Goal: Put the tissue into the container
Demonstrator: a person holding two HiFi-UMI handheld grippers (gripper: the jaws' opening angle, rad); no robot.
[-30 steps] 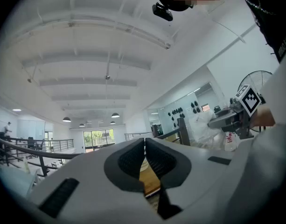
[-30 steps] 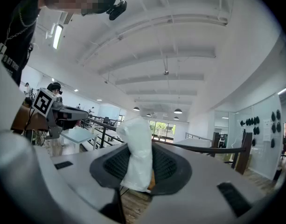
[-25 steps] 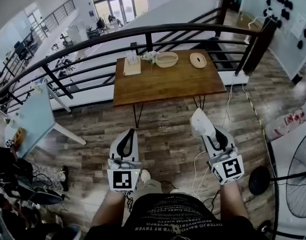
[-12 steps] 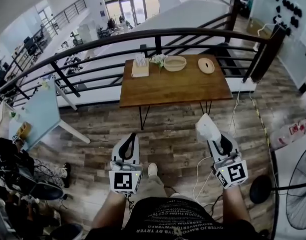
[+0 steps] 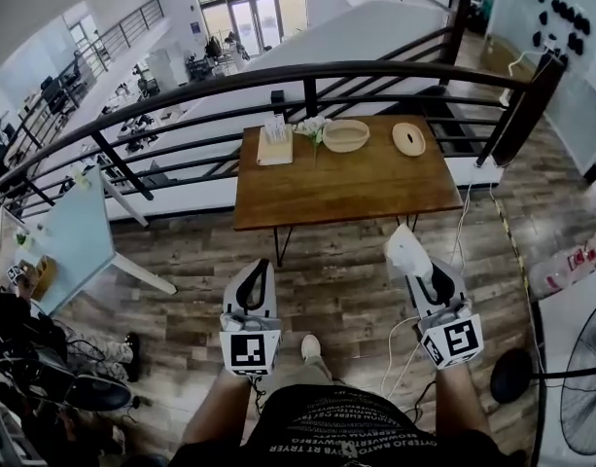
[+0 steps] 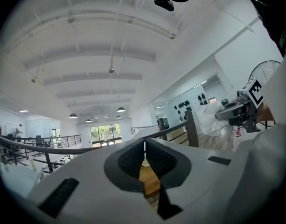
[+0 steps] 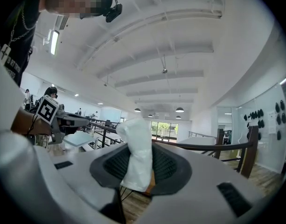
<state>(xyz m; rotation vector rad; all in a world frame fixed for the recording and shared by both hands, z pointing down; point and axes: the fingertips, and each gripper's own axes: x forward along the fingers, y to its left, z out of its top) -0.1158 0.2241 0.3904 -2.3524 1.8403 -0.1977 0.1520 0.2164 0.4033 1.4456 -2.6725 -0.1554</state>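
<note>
Clearly the right gripper point(image 5: 416, 269) is pinching the tissue point(image 7: 135, 148) between its fingers, the jaws standing narrow on the white wad, which is sticking up past the fingertips and hanging a little below them. The left gripper point(image 5: 258, 269) is carrying nothing, its jaws resting together. The bowl point(image 5: 345, 135) is sitting well ahead of both sets of fingers, at the far edge of the wooden table point(image 5: 346, 178), close to the railing point(image 5: 278, 71), with floor point(image 5: 327, 270) lying between fingertips and table. The carry is probably only getting under way. The main risk is lying in the grip: the pads are catching just a middle band of soft paper, so a quick swing forward could be tugging it loose onto the floor. Released too soon over the table, so light a tissue could be drifting down beside the bowl or onto the flowers point(image 5: 312, 127) next to it.
</note>
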